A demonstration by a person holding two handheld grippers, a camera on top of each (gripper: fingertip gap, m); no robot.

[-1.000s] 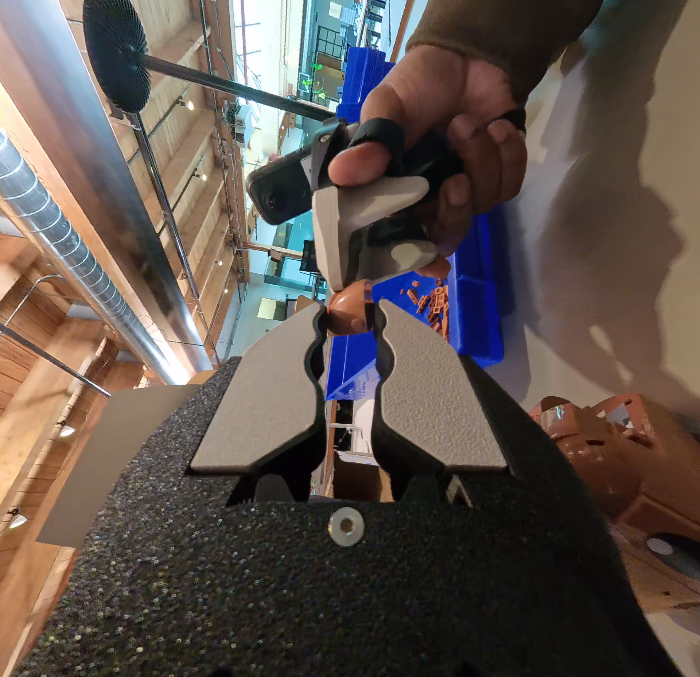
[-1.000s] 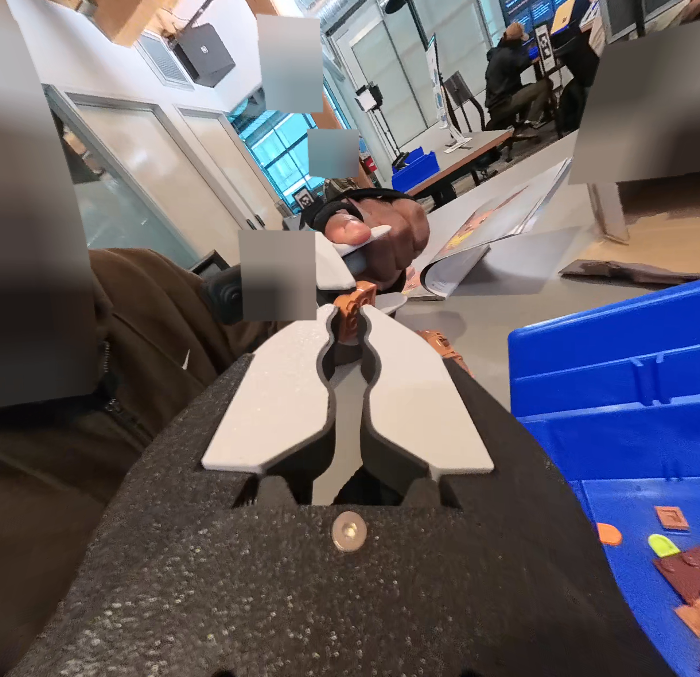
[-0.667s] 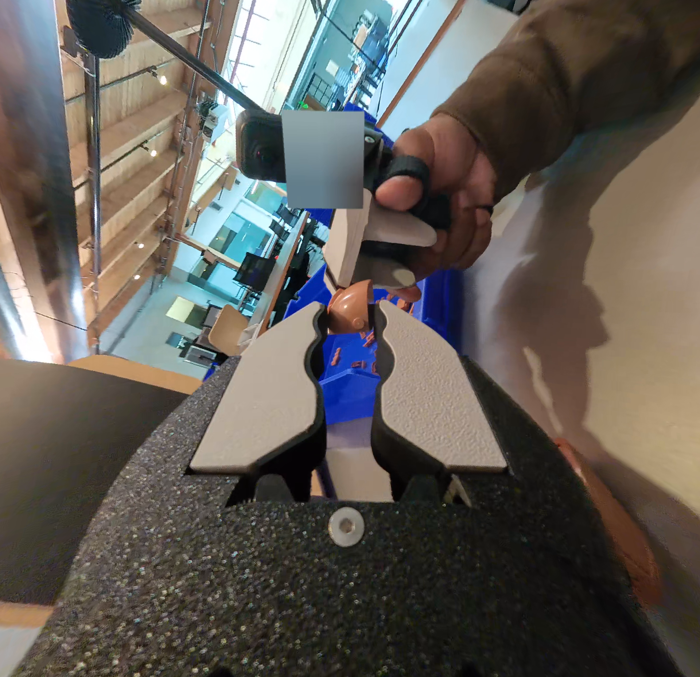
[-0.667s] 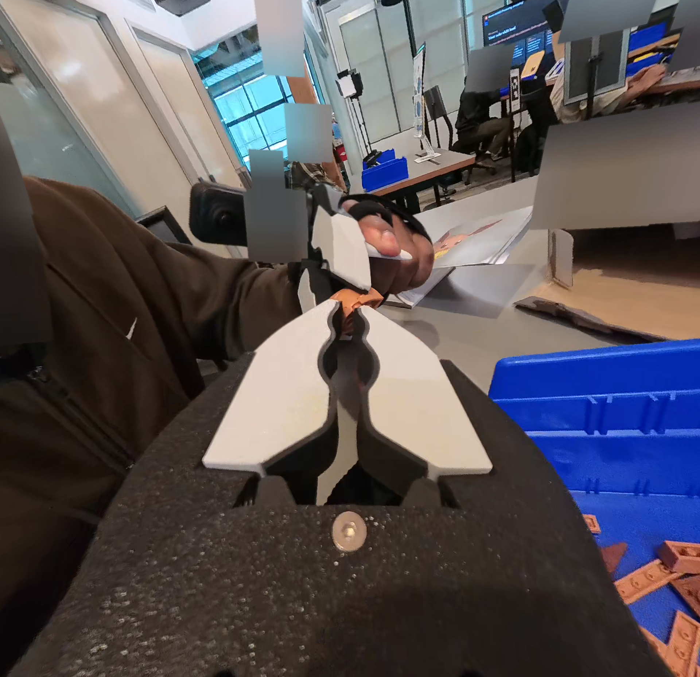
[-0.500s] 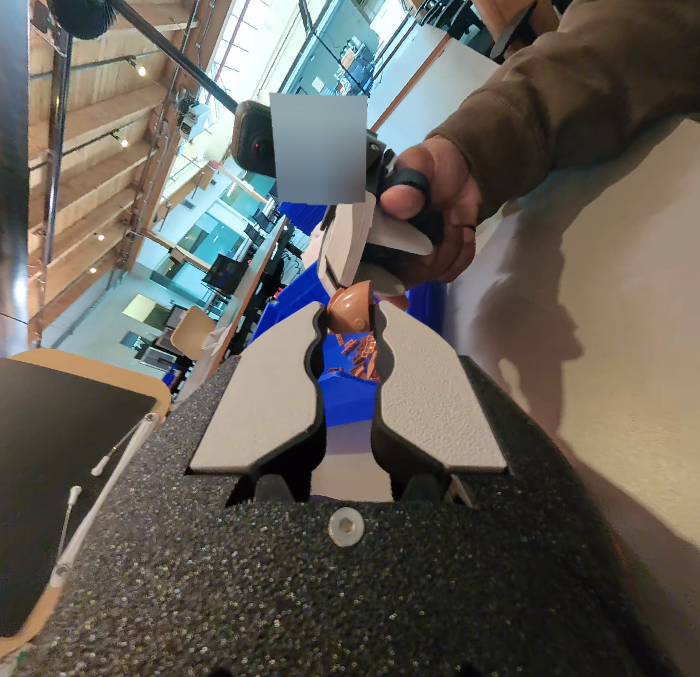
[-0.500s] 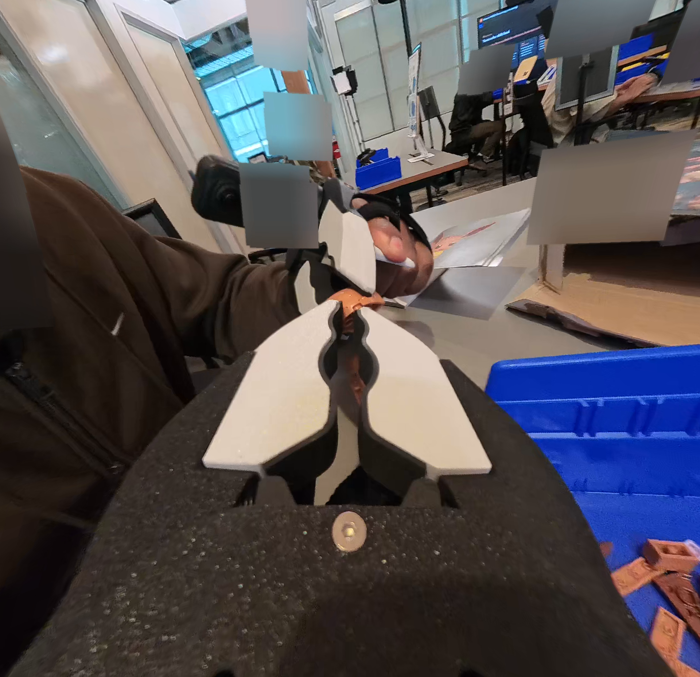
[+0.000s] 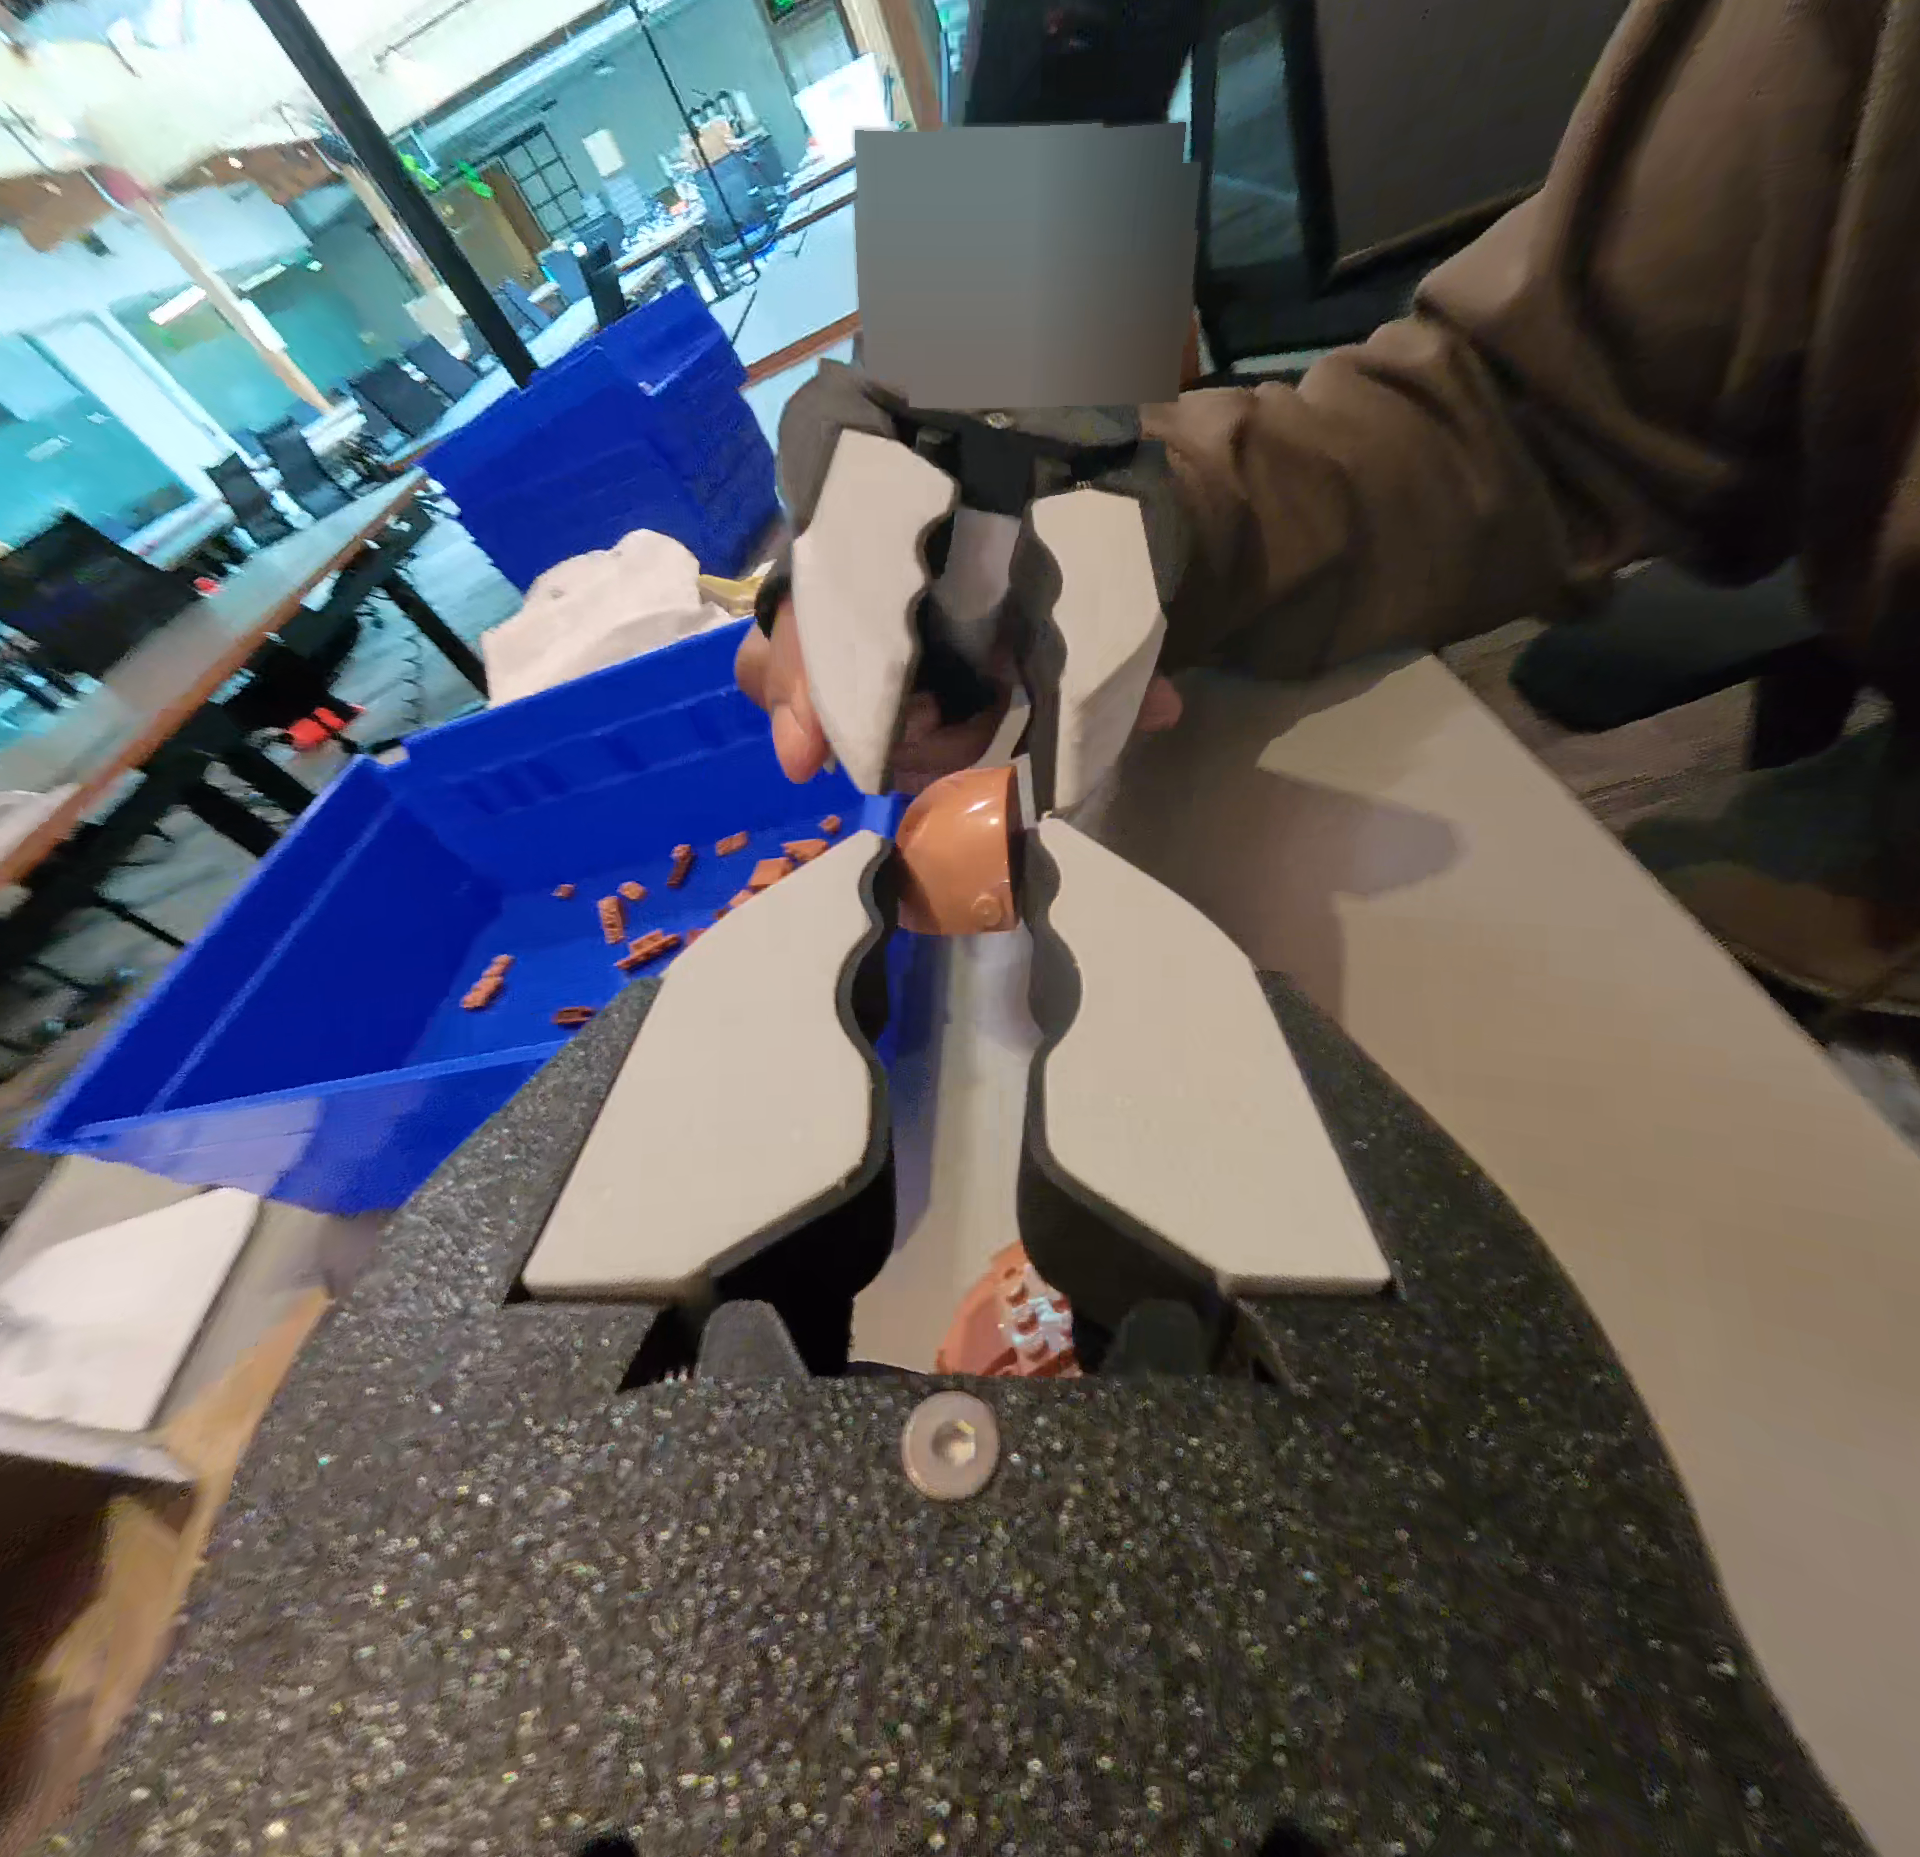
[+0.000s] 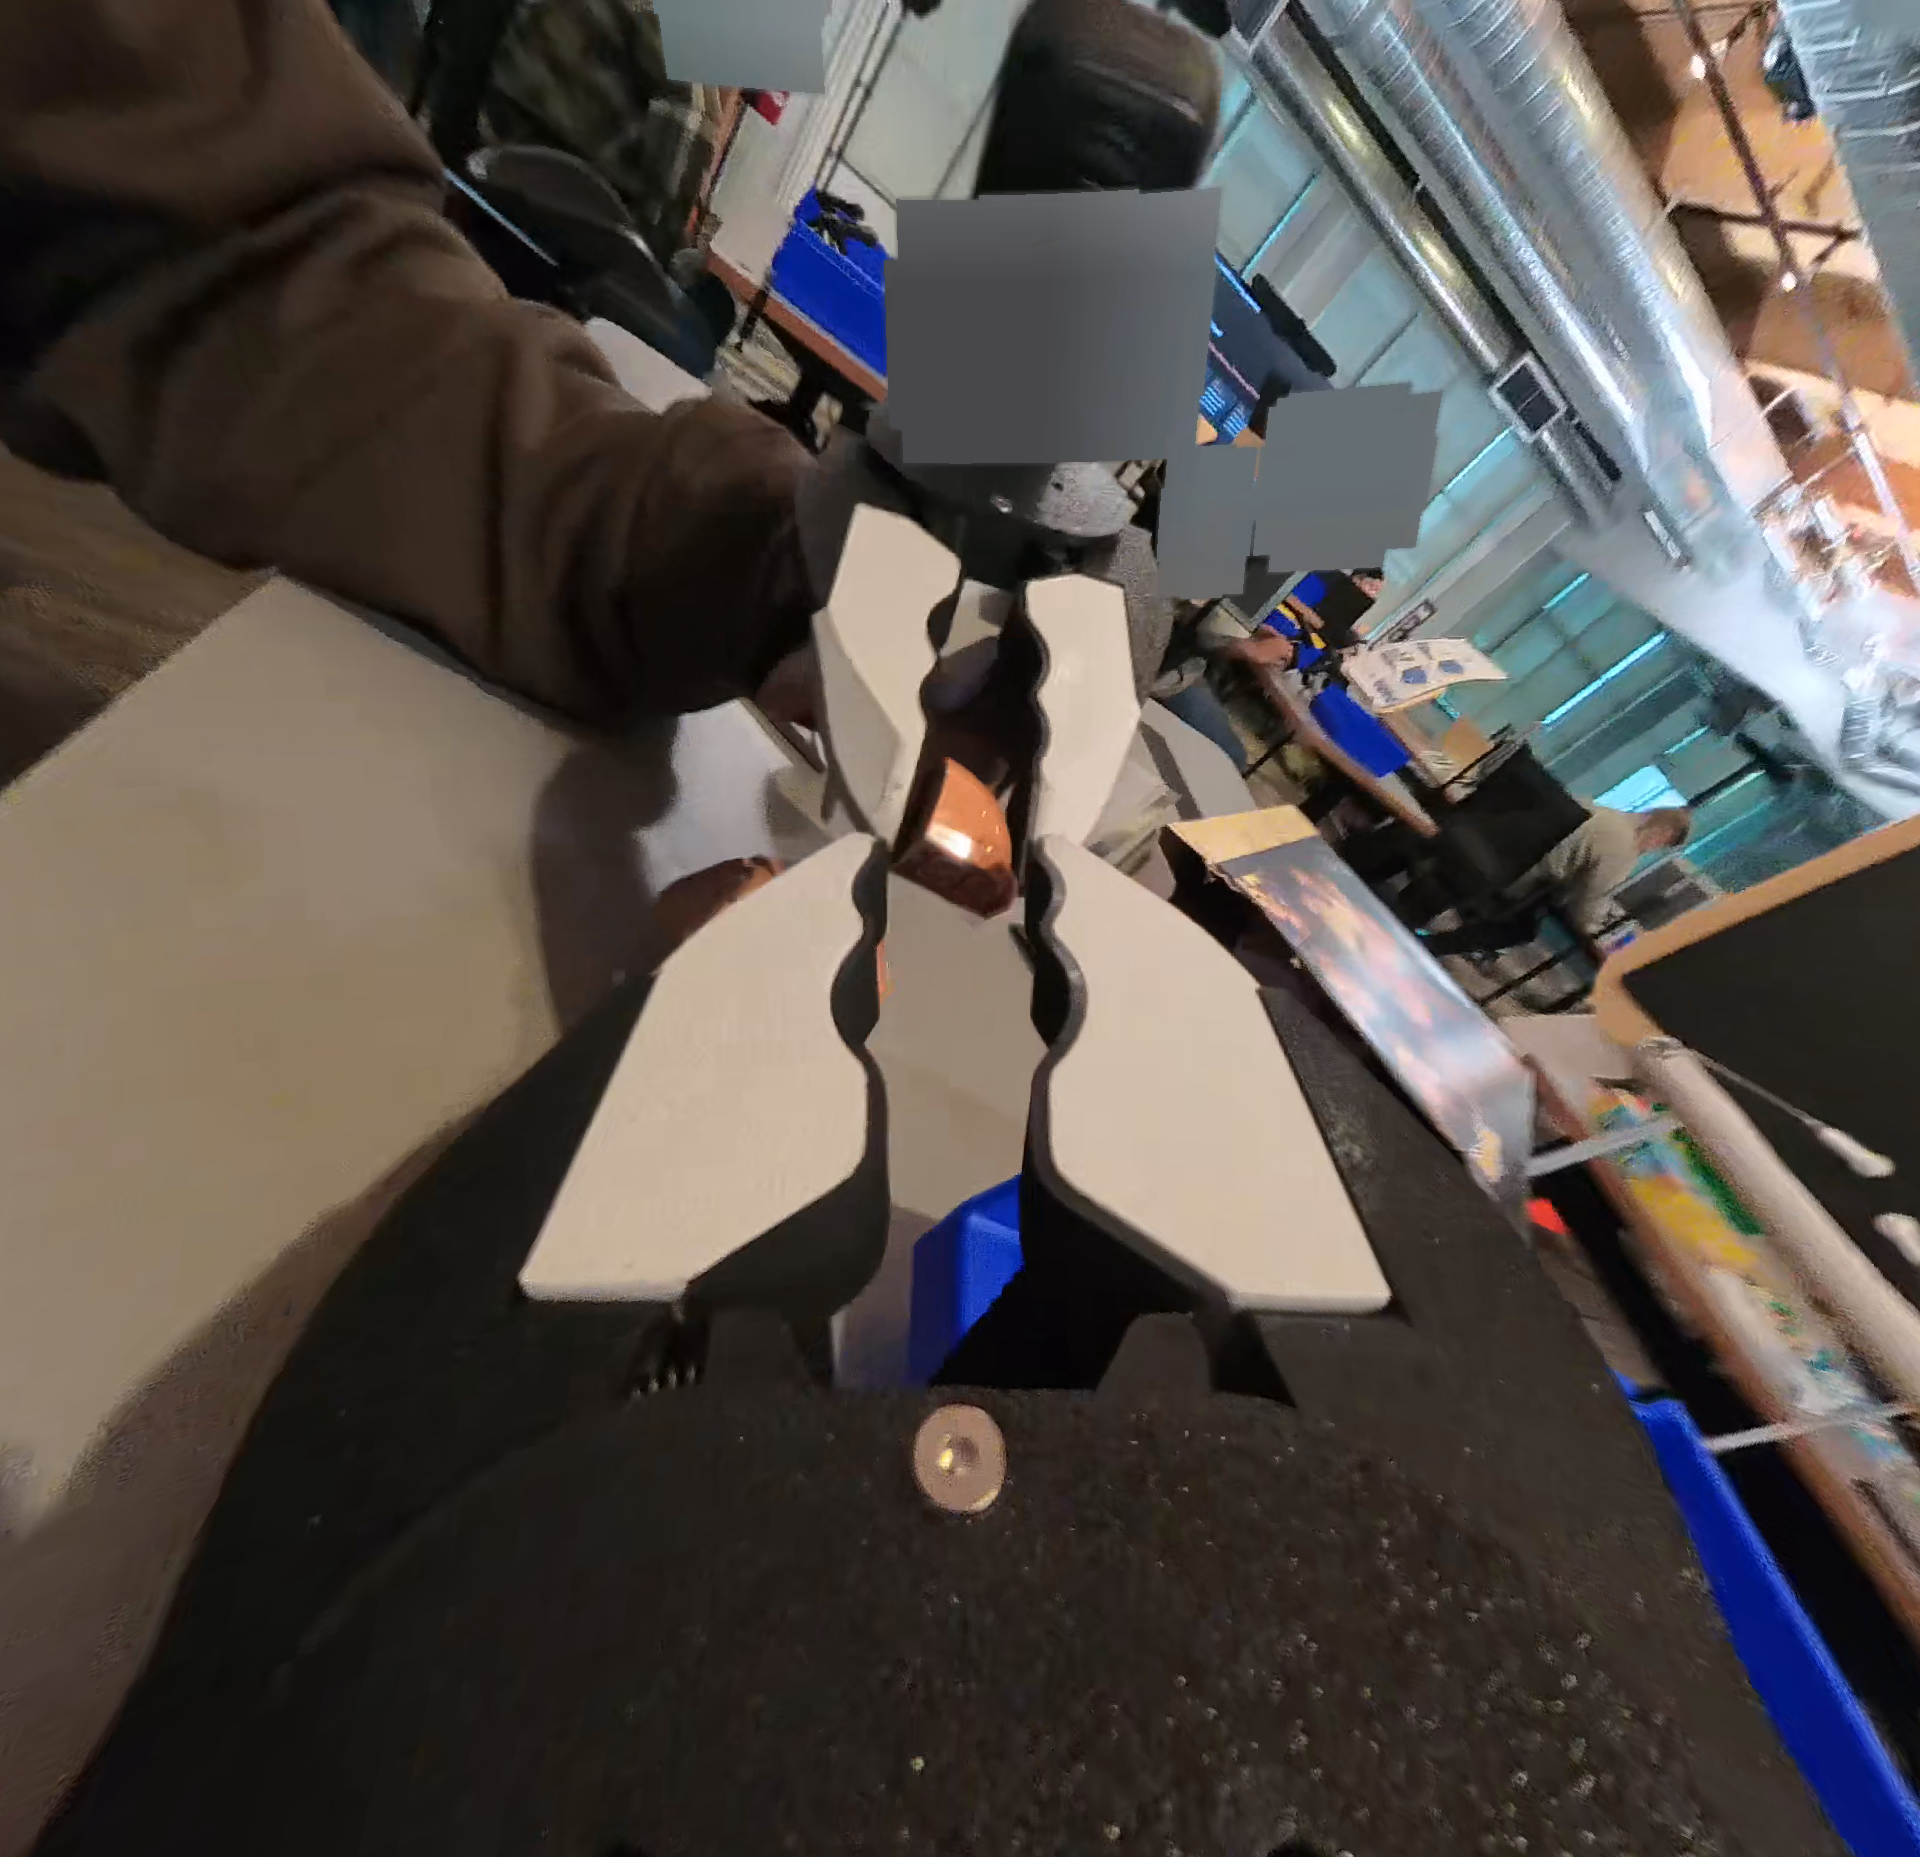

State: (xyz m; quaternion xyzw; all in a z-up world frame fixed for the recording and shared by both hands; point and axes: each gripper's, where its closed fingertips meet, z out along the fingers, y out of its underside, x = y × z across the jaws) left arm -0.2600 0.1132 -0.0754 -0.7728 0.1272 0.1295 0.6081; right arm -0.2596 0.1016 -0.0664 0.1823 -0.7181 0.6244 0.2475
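I saw my left gripper (image 7: 961, 851) with pale grey fingers in speckled black foam, pinching a glossy reddish-brown dome piece (image 7: 958, 851); to its left lay a bright blue bin (image 7: 312, 934) dotted with small brown pieces (image 7: 665, 903); beyond, my right gripper (image 7: 961, 768) wore matching grey; the sleeve (image 7: 1455, 477) behind was olive-brown; the tabletop (image 7: 1558, 1028) was plain light grey.

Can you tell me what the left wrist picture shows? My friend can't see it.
The left claw pinches a rounded brown piece, and the right claw meets it tip to tip. Behind sits a blue bin of small brown pieces on a grey table.
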